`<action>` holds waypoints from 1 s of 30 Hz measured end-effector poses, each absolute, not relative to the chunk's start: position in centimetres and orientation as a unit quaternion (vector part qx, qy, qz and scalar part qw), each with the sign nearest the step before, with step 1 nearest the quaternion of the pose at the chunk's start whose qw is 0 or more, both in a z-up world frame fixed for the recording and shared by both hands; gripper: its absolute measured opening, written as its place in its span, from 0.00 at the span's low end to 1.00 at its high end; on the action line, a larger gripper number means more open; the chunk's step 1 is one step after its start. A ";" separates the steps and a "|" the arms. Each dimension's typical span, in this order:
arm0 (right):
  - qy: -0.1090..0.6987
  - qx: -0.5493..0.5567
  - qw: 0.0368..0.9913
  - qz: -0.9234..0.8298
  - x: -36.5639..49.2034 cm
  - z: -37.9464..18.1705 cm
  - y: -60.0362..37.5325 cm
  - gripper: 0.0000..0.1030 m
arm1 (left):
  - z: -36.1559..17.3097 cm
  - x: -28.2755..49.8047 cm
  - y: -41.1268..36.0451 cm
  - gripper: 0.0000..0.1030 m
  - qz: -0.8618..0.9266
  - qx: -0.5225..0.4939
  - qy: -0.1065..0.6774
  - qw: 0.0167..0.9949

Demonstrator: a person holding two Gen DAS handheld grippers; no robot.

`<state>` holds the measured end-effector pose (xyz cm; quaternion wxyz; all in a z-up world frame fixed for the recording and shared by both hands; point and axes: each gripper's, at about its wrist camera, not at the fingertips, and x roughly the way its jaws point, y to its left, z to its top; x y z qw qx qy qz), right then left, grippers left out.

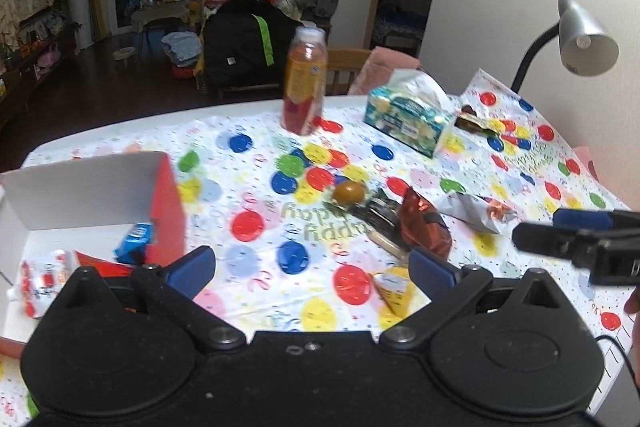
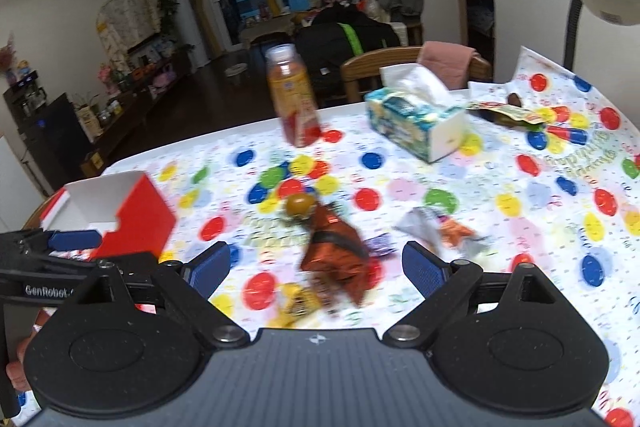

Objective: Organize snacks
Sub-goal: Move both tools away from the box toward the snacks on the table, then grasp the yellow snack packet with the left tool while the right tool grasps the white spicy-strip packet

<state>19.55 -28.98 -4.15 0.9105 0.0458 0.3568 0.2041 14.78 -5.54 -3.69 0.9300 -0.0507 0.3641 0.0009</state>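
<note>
Both tongs, left tongs [image 1: 312, 269] and right tongs [image 2: 316, 269], wide open, empty, orange snack packet [image 2: 340, 259] lengthwise between right pads.

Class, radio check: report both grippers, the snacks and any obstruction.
Left gripper open, empty. Right gripper open, empty. Crinkled orange-brown snack packet loose on table, outside red-and-white cardboard box. No obstruction.

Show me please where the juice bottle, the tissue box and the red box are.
juice bottle [image 1: 304, 83], left wrist view, on its label.
tissue box [image 2: 412, 123], right wrist view, on its printed side.
red box [image 2: 138, 227], right wrist view, on its red outer wall.
</note>
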 end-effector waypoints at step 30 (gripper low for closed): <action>0.460 -0.025 0.865 0.196 34.6 -13.5 -32.4 0.77 | -13.1 22.4 -14.0 0.81 -0.034 -0.029 0.466 0.884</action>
